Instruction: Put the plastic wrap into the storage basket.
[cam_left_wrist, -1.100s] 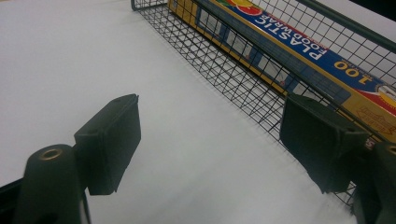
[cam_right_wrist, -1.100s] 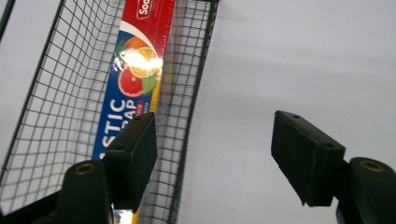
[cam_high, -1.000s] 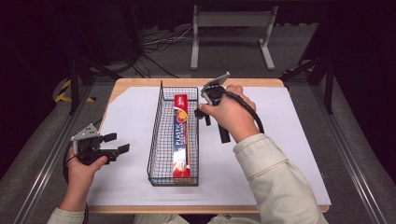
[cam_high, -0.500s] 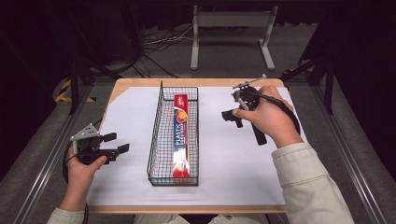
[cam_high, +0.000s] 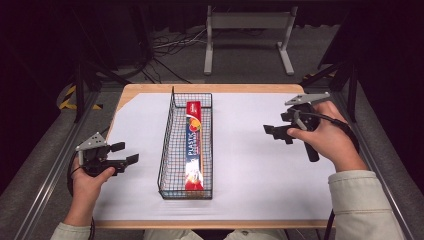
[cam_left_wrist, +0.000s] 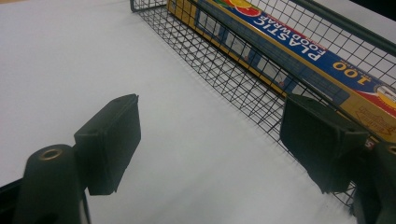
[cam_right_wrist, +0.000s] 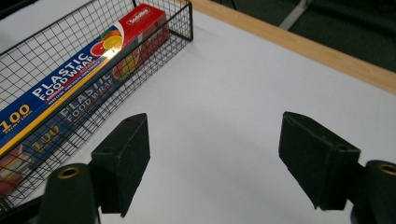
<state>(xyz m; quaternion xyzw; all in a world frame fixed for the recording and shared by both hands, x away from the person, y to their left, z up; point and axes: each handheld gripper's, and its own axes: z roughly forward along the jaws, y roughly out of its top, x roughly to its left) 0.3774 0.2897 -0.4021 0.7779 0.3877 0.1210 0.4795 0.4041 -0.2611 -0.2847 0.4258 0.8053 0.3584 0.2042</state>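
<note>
A black wire basket (cam_high: 167, 145) stands lengthwise at the middle of the white-covered table. In it lies a long box of plastic food wrap (cam_high: 193, 145), red at the far end. My left gripper (cam_high: 129, 153) rests open to the left of the basket, pointing at its side wall (cam_left_wrist: 224, 70), with the box (cam_left_wrist: 299, 51) behind the mesh. My right gripper (cam_high: 274, 133) hovers over the right part of the table, pointing left toward the basket. Its jaws have just been opening and nothing is between them. In the right gripper view the gripper (cam_right_wrist: 215, 154) frames bare white sheet, with the box (cam_right_wrist: 84, 74) at upper left.
The white sheet (cam_high: 250, 170) covers a wooden tabletop whose edge (cam_high: 210, 88) shows at the back. Metal rails run along both sides of the table. A grey metal stand (cam_high: 247, 30) and cables lie on the dark floor behind.
My right gripper has moved from over the basket's far end out to the right side of the table, and its jaws stand wider. The left gripper has kept still.
</note>
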